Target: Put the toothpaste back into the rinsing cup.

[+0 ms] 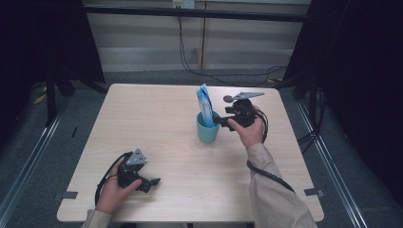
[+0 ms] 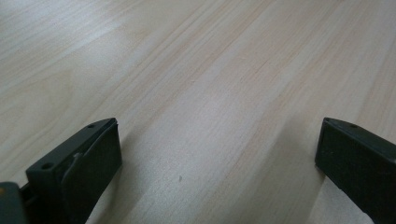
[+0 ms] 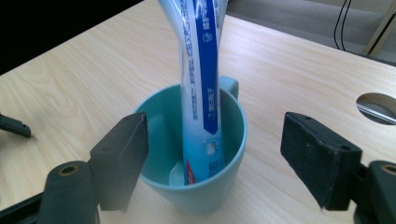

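Pale wooden table (image 1: 157, 123) spans mid-frame; teal ceramic mug (image 1: 208, 127) stands right of centre, blue-and-white toothpaste tube (image 1: 205, 105) upright inside. Right gripper (image 1: 223, 121) beside the mug, jaws wide, holding nothing. Left gripper (image 1: 153, 182) lower left, open, empty.

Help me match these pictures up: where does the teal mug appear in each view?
High view: the teal mug stands right of centre on the table, just left of the right tongs.
Left gripper view: bare wooden tabletop between the jaws, no mug.
Right gripper view: the mug sits low at centre.
Shared landmark: the blue-and-white tube standing in the mug.
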Tool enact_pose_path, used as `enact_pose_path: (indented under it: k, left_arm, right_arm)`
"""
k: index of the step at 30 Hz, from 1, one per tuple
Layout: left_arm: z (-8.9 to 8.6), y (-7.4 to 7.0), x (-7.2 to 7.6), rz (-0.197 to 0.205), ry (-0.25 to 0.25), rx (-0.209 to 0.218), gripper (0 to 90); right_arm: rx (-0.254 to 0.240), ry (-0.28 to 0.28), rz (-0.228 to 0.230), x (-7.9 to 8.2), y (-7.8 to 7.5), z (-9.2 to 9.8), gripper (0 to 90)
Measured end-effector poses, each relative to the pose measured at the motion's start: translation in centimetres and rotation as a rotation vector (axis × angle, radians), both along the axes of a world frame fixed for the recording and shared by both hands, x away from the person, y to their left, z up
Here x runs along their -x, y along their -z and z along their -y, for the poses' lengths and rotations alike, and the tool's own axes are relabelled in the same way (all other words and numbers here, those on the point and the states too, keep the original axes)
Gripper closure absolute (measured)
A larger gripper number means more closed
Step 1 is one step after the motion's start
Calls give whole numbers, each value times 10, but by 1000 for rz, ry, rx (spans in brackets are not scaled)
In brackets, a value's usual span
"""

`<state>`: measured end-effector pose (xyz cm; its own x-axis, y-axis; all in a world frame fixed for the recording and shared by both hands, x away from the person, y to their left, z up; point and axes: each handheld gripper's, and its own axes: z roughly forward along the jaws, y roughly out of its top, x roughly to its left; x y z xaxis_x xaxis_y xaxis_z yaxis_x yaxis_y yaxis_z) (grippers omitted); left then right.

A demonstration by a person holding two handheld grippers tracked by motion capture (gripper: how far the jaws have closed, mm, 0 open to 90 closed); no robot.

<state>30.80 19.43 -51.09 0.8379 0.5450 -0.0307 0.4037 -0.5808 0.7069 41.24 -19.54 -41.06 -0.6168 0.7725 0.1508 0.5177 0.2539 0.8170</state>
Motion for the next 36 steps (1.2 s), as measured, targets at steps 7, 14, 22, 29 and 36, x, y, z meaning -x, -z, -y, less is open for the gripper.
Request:
enact_pose_path:
  k: [7,14,22,29,36]
  left_arm:
    - [0,0,0,0,0,0,1]
    - [0,0,0,0,0,0,1]
    - [0,0,0,0,0,0,1]
    - [0,0,0,-2,-1,0,1]
    - [0,0,0,-2,-1,0,1]
  right_arm:
    - [10,-27,-15,4,-1,5,190]
    - [21,-42,-25,8,-1,8,183]
    - [25,-57,-20,13,-5,12,182]
    - [35,-60,-23,17,-5,16,182]
    - [38,-71,-20,20,-6,18,182]
